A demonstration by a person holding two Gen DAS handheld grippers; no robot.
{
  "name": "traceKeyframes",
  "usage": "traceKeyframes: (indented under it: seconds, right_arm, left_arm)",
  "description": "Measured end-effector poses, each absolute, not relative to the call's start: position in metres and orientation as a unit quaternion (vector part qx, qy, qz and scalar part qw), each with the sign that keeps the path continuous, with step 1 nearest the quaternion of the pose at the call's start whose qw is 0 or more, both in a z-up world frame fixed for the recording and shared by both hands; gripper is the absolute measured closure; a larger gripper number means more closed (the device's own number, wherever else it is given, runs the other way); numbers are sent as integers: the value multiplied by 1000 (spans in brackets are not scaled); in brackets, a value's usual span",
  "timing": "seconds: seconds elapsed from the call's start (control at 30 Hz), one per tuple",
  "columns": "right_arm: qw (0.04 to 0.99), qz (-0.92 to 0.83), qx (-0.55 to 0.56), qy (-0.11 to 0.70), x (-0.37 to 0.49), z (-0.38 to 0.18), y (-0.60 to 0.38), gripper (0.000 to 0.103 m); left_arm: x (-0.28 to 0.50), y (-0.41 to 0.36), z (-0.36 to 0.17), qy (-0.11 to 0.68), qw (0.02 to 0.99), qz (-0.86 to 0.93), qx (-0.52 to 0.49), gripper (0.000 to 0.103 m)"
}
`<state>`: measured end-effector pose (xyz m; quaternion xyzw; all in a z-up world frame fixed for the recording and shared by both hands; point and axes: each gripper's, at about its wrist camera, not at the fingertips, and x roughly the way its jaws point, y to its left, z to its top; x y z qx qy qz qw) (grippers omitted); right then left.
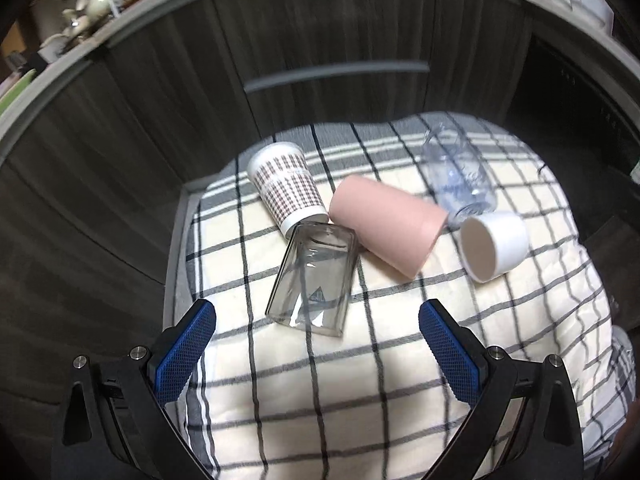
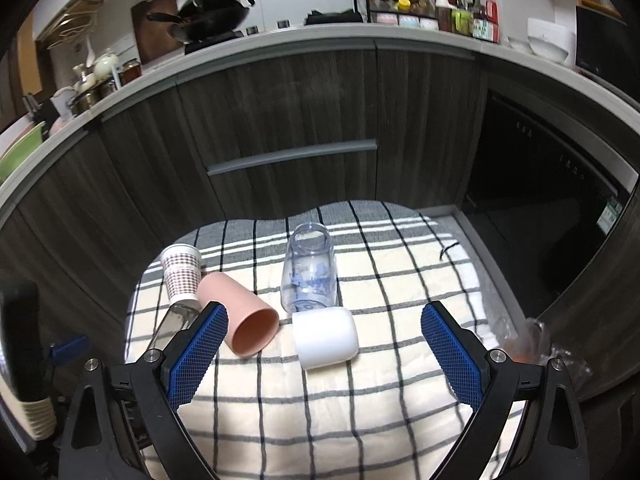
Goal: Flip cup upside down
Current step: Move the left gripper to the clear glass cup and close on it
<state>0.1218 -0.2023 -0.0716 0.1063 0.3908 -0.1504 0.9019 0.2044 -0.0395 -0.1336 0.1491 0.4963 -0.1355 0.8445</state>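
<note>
Several cups lie on their sides on a checked cloth (image 1: 360,380). In the left wrist view: a patterned paper cup (image 1: 286,188), a smoky square glass (image 1: 314,280), a pink cup (image 1: 386,226), a white cup (image 1: 494,246) and a clear bottle-shaped cup (image 1: 458,174). My left gripper (image 1: 316,344) is open, just short of the square glass. In the right wrist view my right gripper (image 2: 324,350) is open, with the white cup (image 2: 325,342) between its fingers' line; the pink cup (image 2: 240,320), clear cup (image 2: 309,272), paper cup (image 2: 181,270) and glass (image 2: 174,326) lie beyond or left.
Dark wood kitchen cabinets (image 2: 288,112) with a grey handle (image 2: 292,156) stand behind the cloth. A dark appliance (image 2: 552,208) is at the right. A stack of paper cups (image 2: 38,416) stands at the far left. The counter above holds a wok (image 2: 212,14) and bottles.
</note>
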Motion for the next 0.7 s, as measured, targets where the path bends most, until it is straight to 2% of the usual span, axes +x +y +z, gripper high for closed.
traceKeyframes:
  seconds: [0.37,0.43,0.63,0.7]
  right_arm:
    - [880,-172,132,423,165,-104,-208,5]
    - [878,-172,135,426,170,-108,-207,5]
    - [872,-172,145,435,180,-119,-208,5]
    - [871,-172,147,437,183,-123,-209,5]
  left_arm:
    - [261,-51,-189,567,789,-154,179,0]
    - [268,-54,-199,578,778,-158,187,6]
    - [281,-62,-219,599,756,-163,209,7]
    - [284,-65,-224,603,751,-163,215,12]
